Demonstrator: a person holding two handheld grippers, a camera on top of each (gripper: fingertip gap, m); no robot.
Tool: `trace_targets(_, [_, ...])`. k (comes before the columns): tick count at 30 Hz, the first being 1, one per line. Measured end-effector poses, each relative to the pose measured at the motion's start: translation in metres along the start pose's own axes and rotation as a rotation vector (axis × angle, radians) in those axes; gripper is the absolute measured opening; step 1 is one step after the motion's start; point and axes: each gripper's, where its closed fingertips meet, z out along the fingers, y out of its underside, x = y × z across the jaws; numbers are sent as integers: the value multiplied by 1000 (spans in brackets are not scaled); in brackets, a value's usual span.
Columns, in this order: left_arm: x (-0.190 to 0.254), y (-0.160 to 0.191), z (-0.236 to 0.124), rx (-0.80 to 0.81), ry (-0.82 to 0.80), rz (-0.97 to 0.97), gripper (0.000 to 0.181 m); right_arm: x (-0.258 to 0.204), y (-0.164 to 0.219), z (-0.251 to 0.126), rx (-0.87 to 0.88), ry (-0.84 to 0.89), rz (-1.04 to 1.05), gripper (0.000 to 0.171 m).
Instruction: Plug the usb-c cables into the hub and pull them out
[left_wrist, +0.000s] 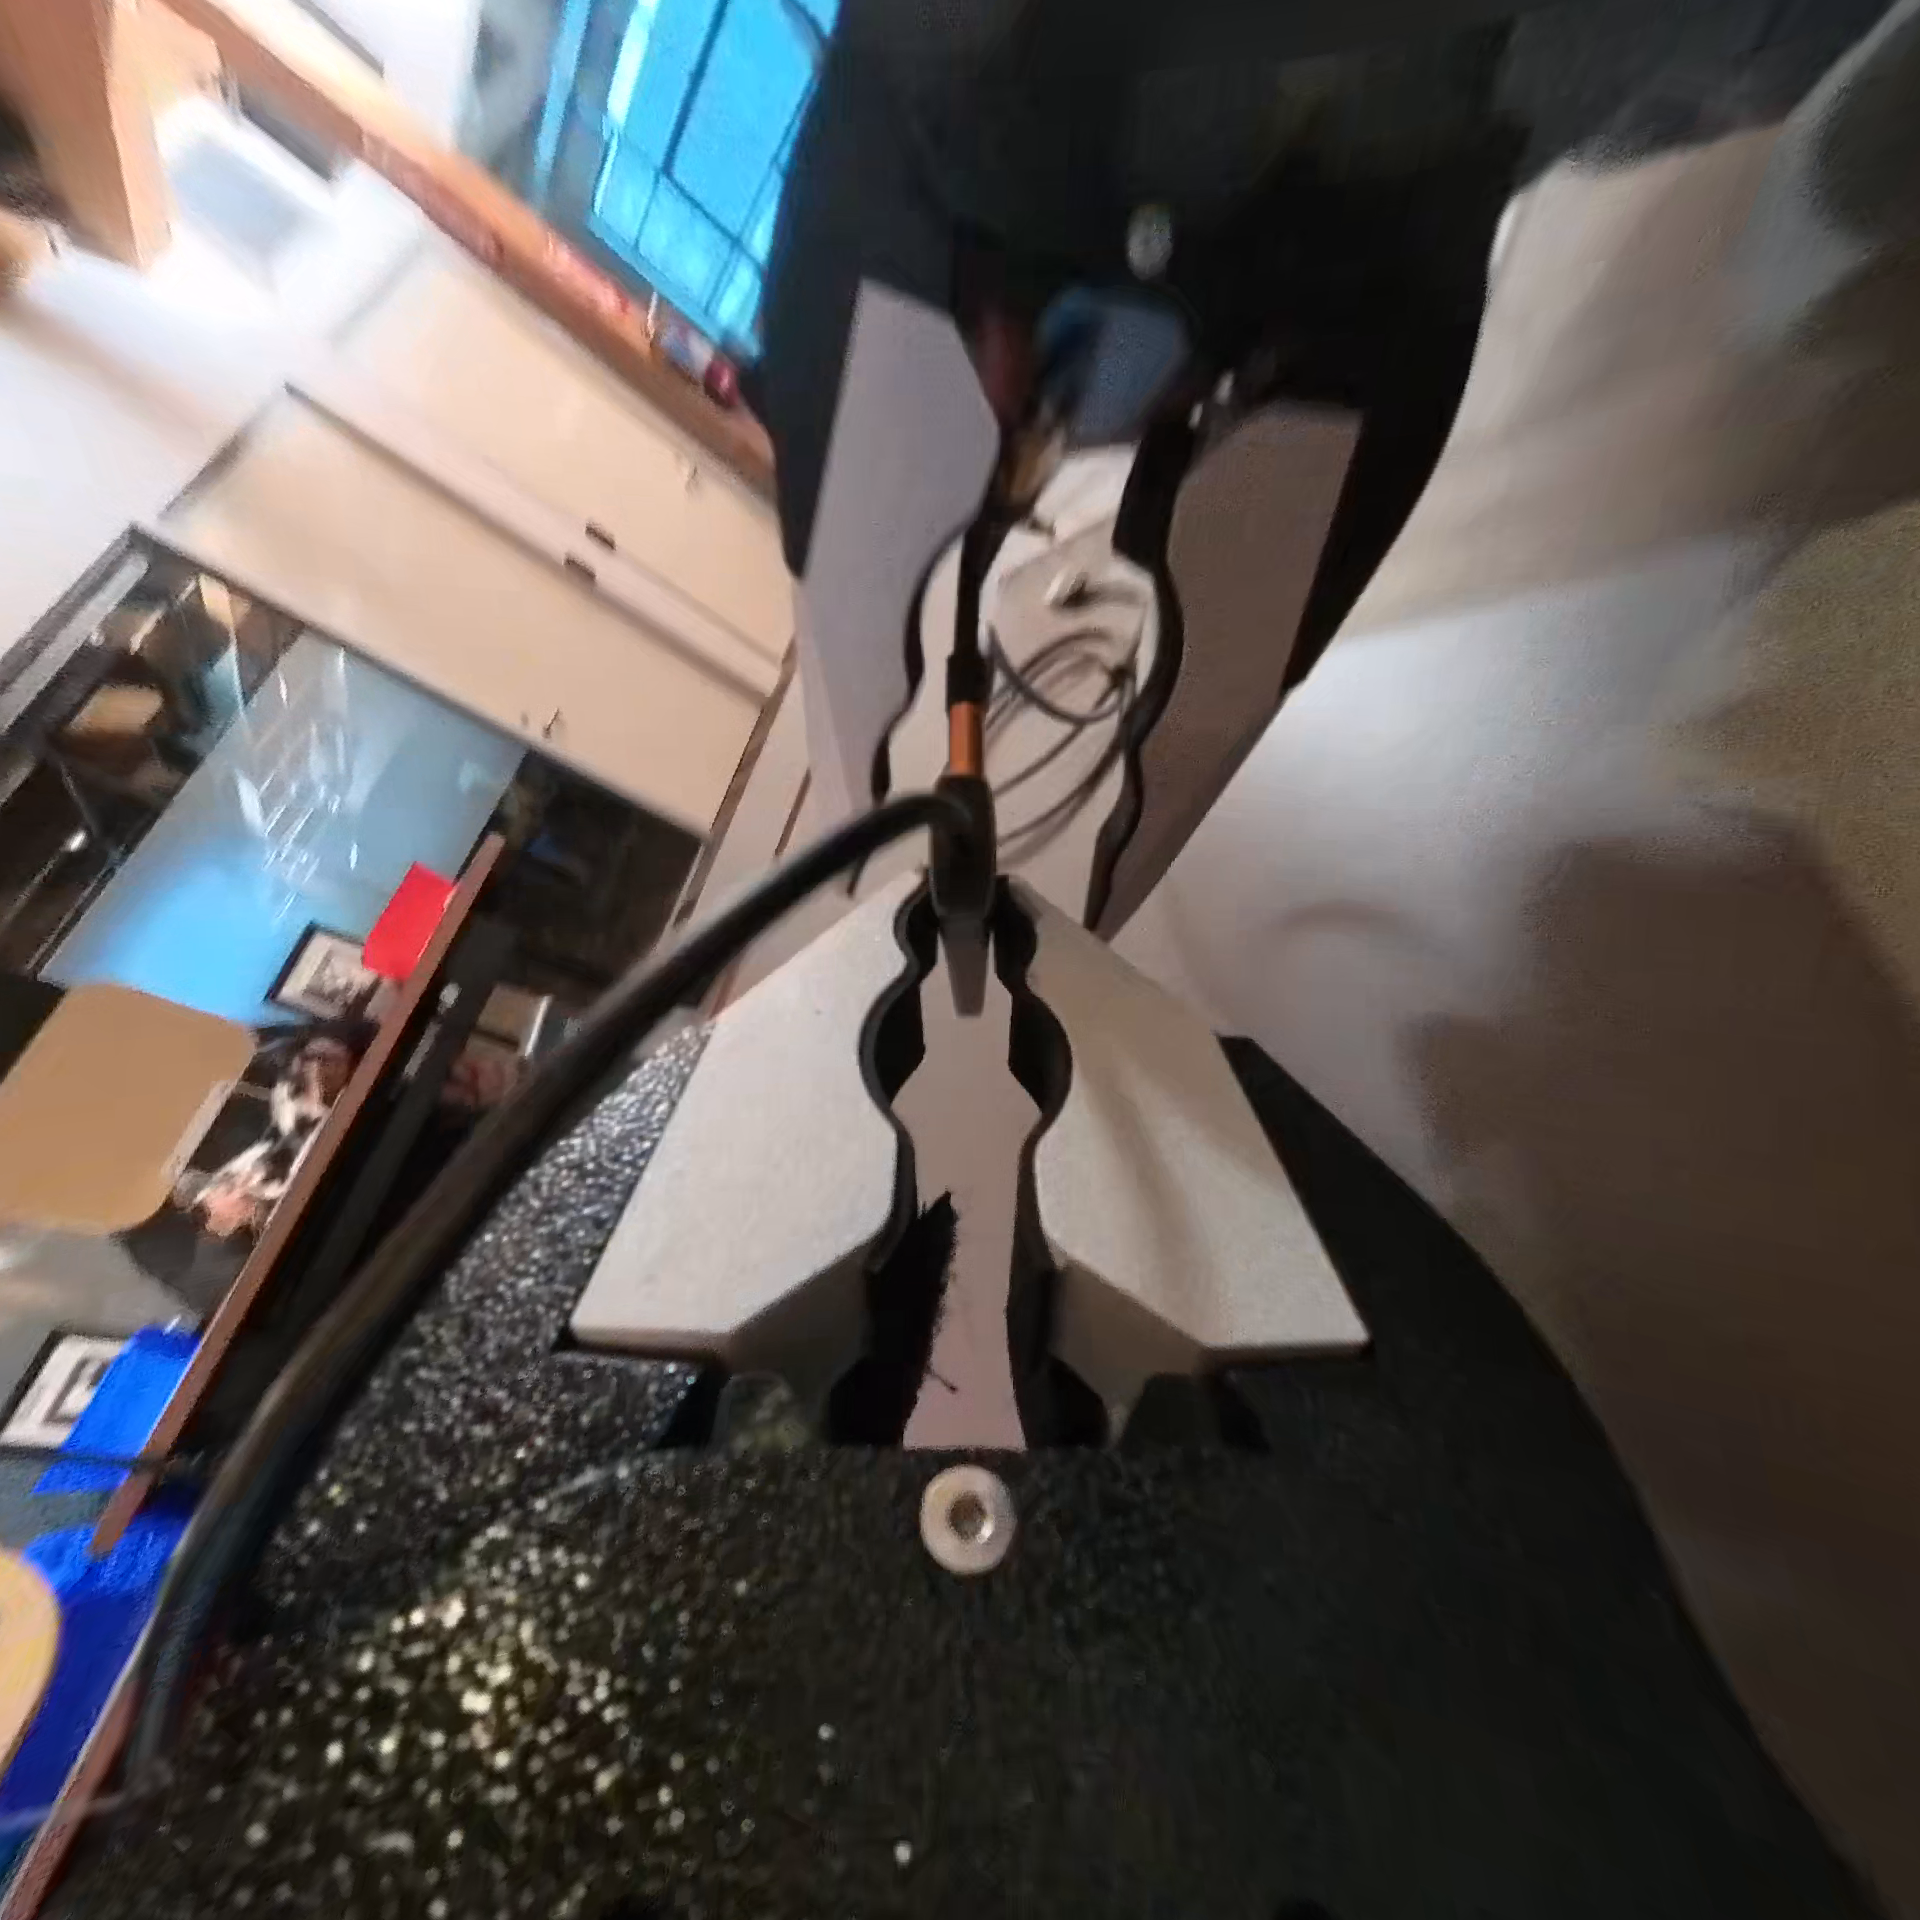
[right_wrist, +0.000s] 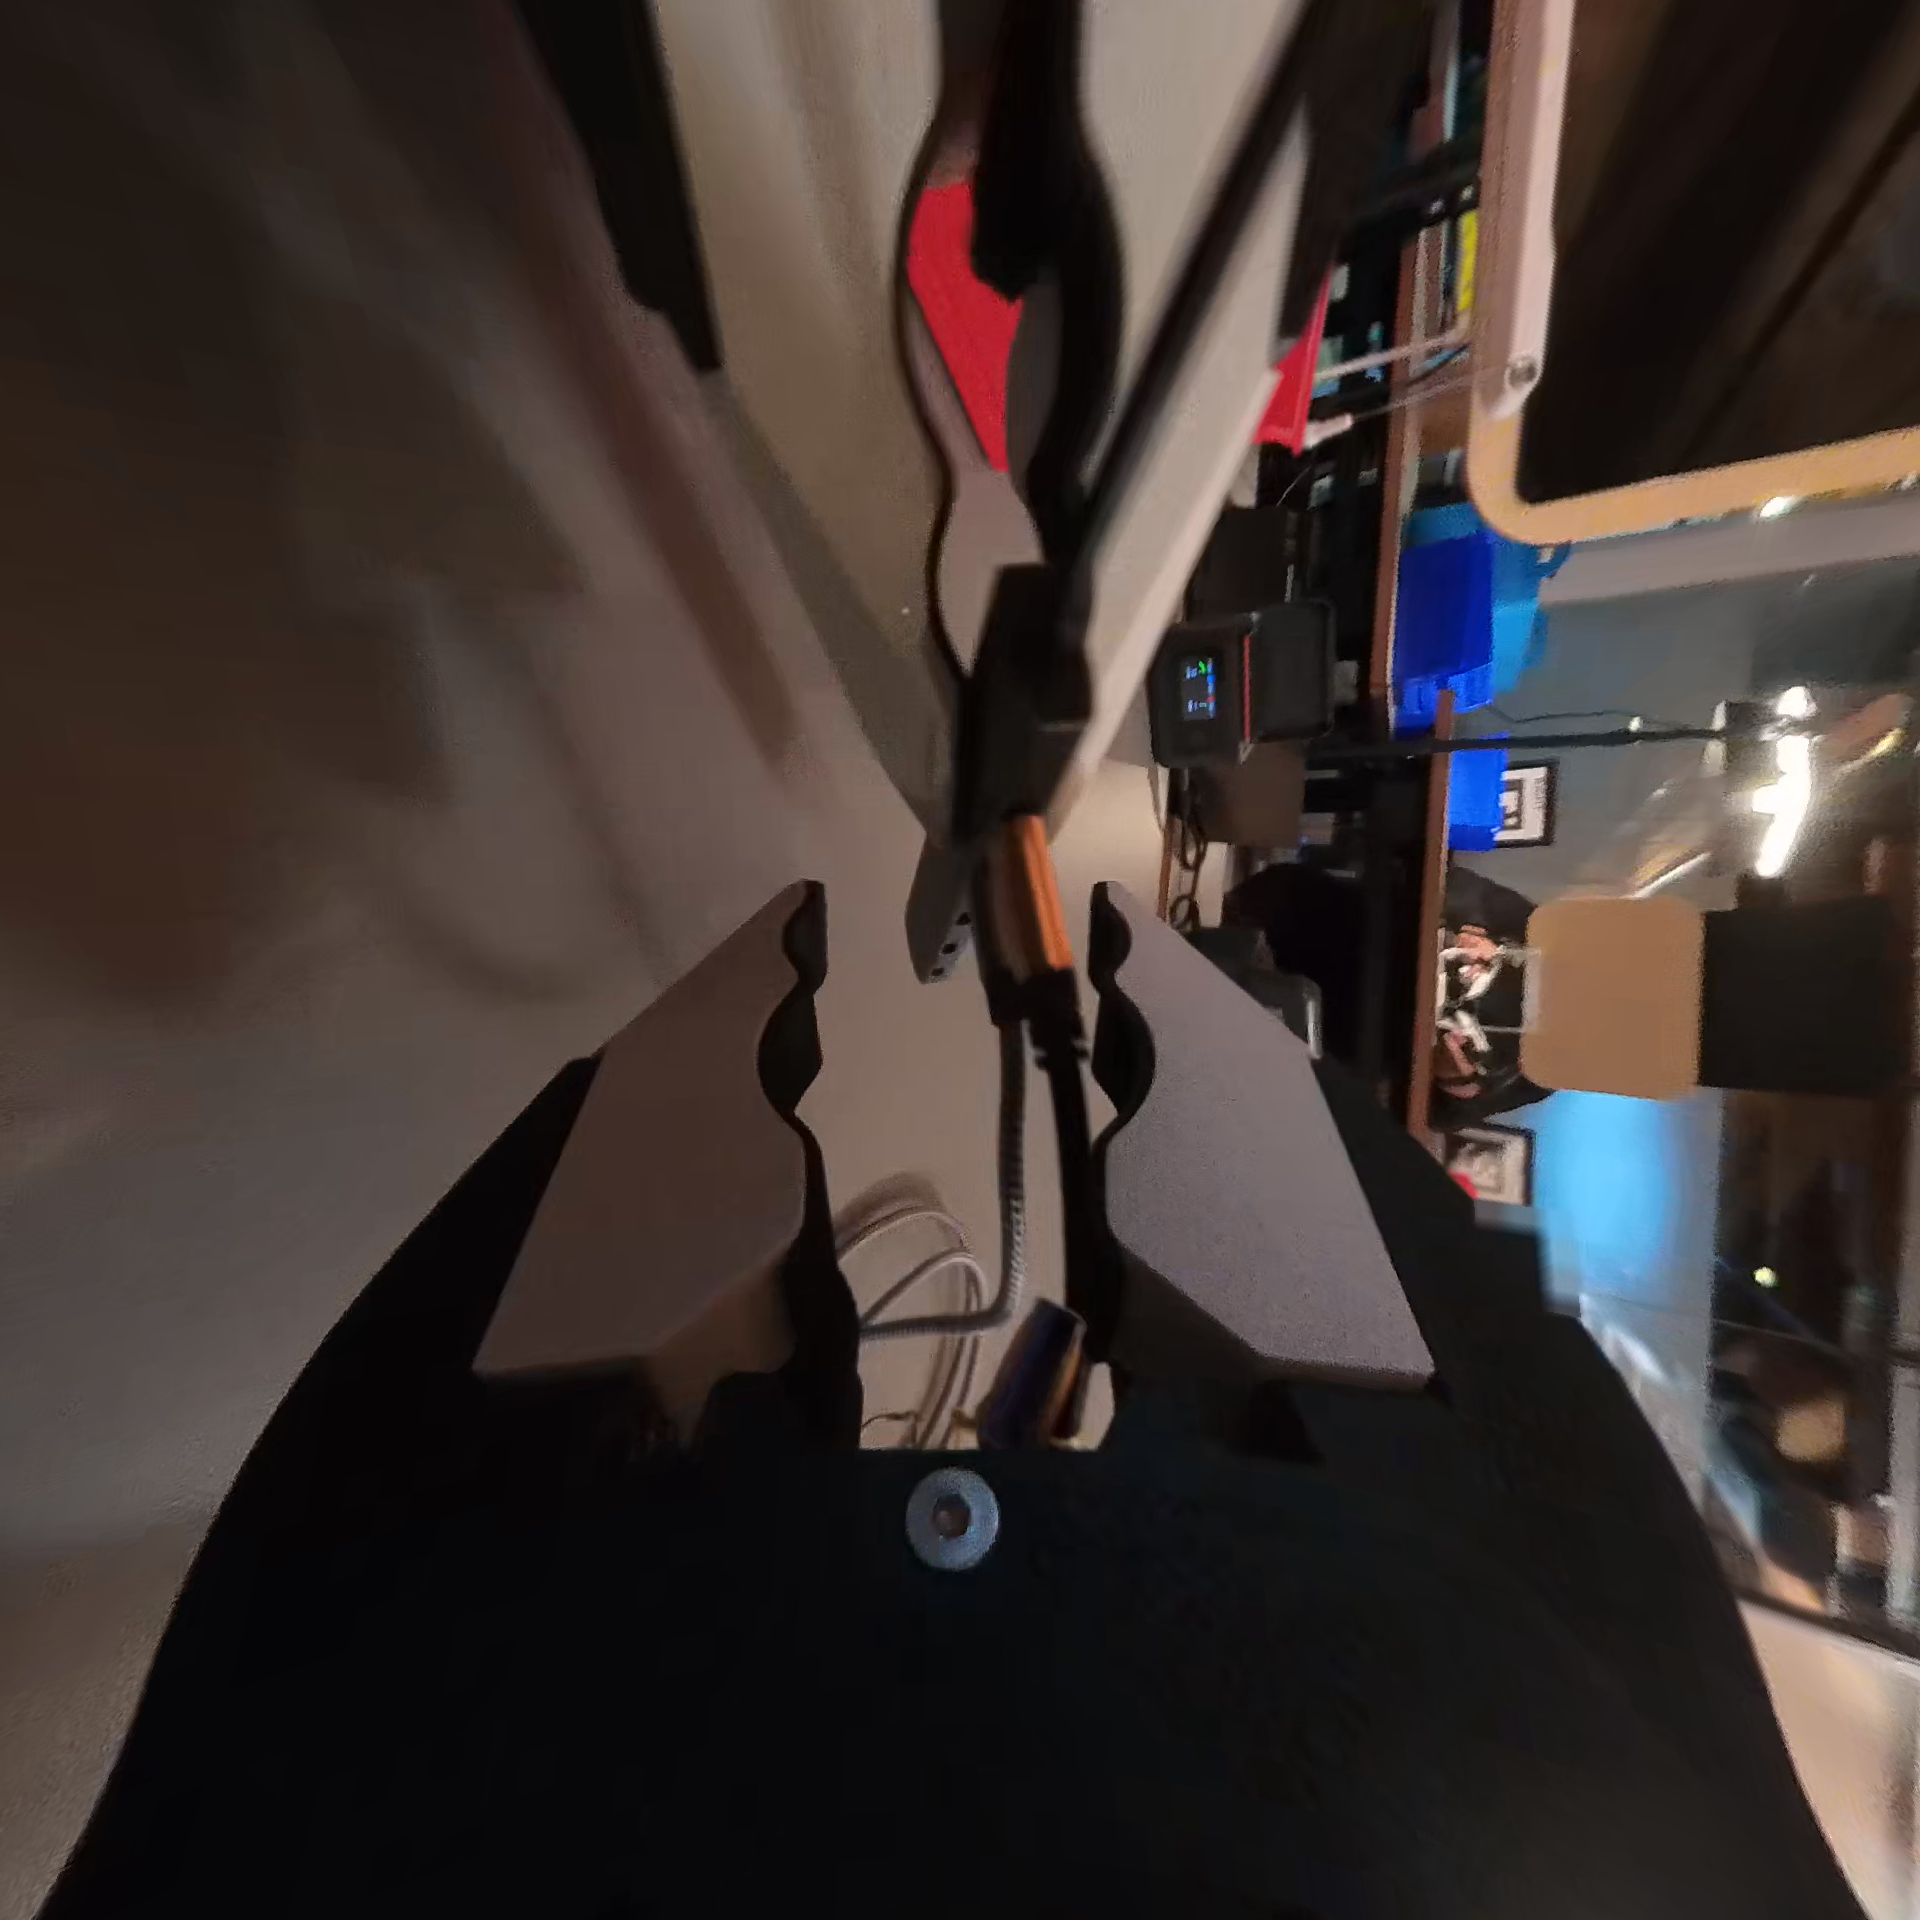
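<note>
Two grippers faced each other over a pale table (left_wrist: 1455, 727), and both wrist views were blurred by motion. In the left wrist view, our left gripper (left_wrist: 961, 914) had its pale fingers (left_wrist: 790, 1122) pressed together at the tips on a small grey hub (left_wrist: 966, 956), which stood edge-on between them. A black lead (left_wrist: 582, 1039) curved away from the hub to the lower left. Above the hub a usb-c plug with an orange collar (left_wrist: 964, 727) sat end-on against it; we could not tell whether it was fully seated.

Beyond that plug we saw the right gripper (left_wrist: 1023, 582) pointing back at us, its fingers standing apart on either side of the cable. A loose coil of grey cables (left_wrist: 1049, 686) lay on the table behind it.

In the right wrist view, the right gripper (right_wrist: 956, 904) had its fingers (right_wrist: 686, 1122) spread apart, with nothing pinched. The orange-collared plugs (right_wrist: 1029, 914) lay in the gap, nearer the right-hand finger, and two cables, one braided grey (right_wrist: 1013, 1164) and one black (right_wrist: 1070, 1143), ran back from them towards the camera. The grey hub (right_wrist: 945, 925) showed just left of the plugs, held at the far side by the left gripper (right_wrist: 1023, 717).
</note>
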Motion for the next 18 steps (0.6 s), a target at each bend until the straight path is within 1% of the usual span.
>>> trace_targets(1, [2,-6,-2,35,17,-22,8,-2,-2,0,12,10,-13,44])
trace_targets(3, [6,-17,-7,117,69,-82,7,0,-6,-5,46,49,7,23])
trace_targets(5, [2,-25,-9,172,67,-141,10,6,-8,-10,77,64,94,8])
trace_targets(7, [-5,-33,-10,228,55,-234,12,16,-4,-16,82,85,190,7])
trace_targets(8, [-9,-36,-12,253,43,-271,17,24,3,-20,70,112,234,6])
trace_targets(9, [-15,-36,-15,265,20,-297,27,34,11,-25,62,138,280,6])
trace_targets(11, [-27,-33,-19,269,-33,-320,34,59,24,-42,73,194,398,6])
trace_targets(15, [-46,-24,-24,254,-129,-392,34,129,48,-95,157,329,601,7])
trace_targets(18, [-45,-17,-21,213,-133,-403,32,189,66,-142,205,445,636,6])
